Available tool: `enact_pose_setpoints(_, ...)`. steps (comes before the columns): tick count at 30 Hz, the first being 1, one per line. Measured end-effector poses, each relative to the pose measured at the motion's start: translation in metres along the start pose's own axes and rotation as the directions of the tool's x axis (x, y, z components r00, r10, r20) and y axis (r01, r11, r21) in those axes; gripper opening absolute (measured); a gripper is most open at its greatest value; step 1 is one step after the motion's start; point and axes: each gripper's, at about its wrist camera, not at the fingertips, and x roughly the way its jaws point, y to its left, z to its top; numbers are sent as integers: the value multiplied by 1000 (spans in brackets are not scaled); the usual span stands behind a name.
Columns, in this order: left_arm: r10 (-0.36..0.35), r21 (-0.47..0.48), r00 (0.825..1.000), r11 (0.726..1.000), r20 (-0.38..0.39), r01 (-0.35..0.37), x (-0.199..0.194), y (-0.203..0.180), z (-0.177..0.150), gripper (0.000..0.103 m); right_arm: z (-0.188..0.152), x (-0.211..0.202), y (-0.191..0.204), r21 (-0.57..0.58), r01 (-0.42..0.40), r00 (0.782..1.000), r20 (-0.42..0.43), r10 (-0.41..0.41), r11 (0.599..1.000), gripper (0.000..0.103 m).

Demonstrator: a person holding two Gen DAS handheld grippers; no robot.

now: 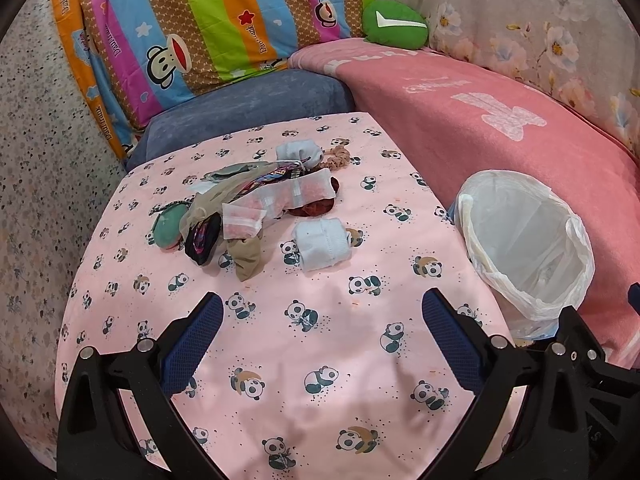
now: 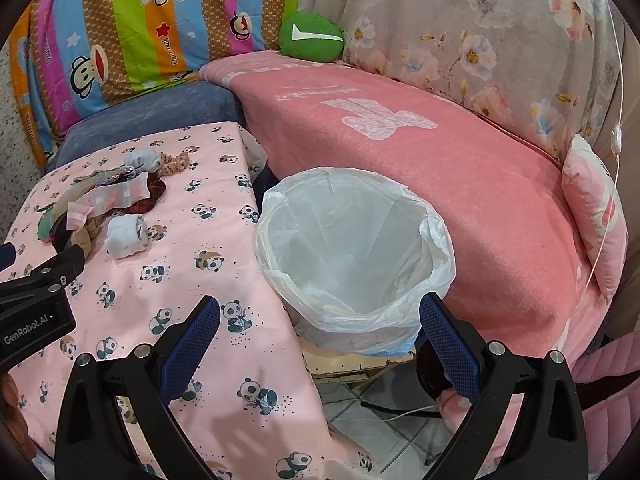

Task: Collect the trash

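Note:
A pile of trash (image 1: 248, 204) lies on the panda-print tablecloth (image 1: 320, 340): crumpled wrappers, stockings, dark scraps and a white rolled piece (image 1: 322, 243). The pile also shows in the right wrist view (image 2: 100, 204). A bin lined with a white plastic bag (image 1: 528, 240) stands right of the table, in front of the pink sofa; in the right wrist view the bin (image 2: 356, 256) looks almost empty. My left gripper (image 1: 322, 308) is open and empty above the cloth, short of the pile. My right gripper (image 2: 320, 312) is open and empty at the bin's near rim.
A pink blanket (image 2: 440, 184) covers the sofa behind the bin, with a green cushion (image 1: 394, 22), a striped cartoon quilt (image 1: 192, 32) and a blue cushion (image 1: 248, 108) at the back. The left gripper's body (image 2: 36, 300) shows at the left edge. Tiled floor and a cable (image 2: 384, 412) lie below the bin.

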Motion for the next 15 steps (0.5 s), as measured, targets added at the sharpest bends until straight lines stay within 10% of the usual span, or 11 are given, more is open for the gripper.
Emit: enact_pose_setpoints(15, -3, 0, 1000, 1000, -3, 3, 0, -3, -1, 95, -1, 0, -1, 1, 12, 1000, 5, -12, 1000, 95)
